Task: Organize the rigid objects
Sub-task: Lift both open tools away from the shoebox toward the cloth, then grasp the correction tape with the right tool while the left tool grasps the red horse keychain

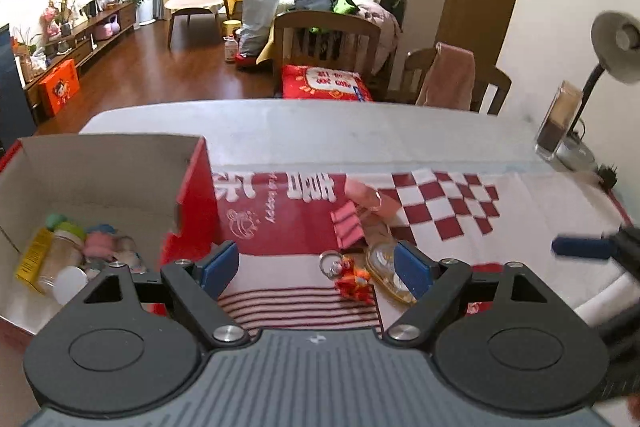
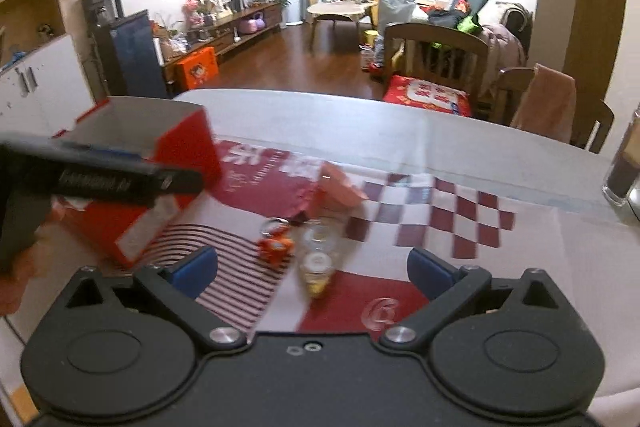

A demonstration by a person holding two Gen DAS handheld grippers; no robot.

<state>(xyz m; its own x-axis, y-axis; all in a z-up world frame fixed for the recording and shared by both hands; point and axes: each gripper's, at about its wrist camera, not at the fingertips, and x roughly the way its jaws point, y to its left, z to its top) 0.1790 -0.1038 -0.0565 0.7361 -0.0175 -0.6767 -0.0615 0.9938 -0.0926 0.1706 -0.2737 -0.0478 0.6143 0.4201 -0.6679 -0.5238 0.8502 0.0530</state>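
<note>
Left tongs [image 1: 316, 269] are being held apart, nothing clamped; pads are hovering over the striped part of the cloth [image 1: 440, 211]. Right tongs [image 2: 312, 269] are being held wide apart too, also empty. Between and just beyond both sets of pads, a small cluster is lying on the cloth: a red-orange keyring charm [image 1: 352, 283], a clear blister pack [image 1: 390, 267] just beside it, and pink items [image 1: 348, 227] further back, one possibly a small pink box [image 2: 340, 187], though it is blurred. The red open box [image 1: 120, 187] is sitting at the left of the worktop [image 1: 320, 123], already loaded with jars, a yellow carton and pastel pieces. The left tongs are being seen in the right view overlapping that box.
</note>
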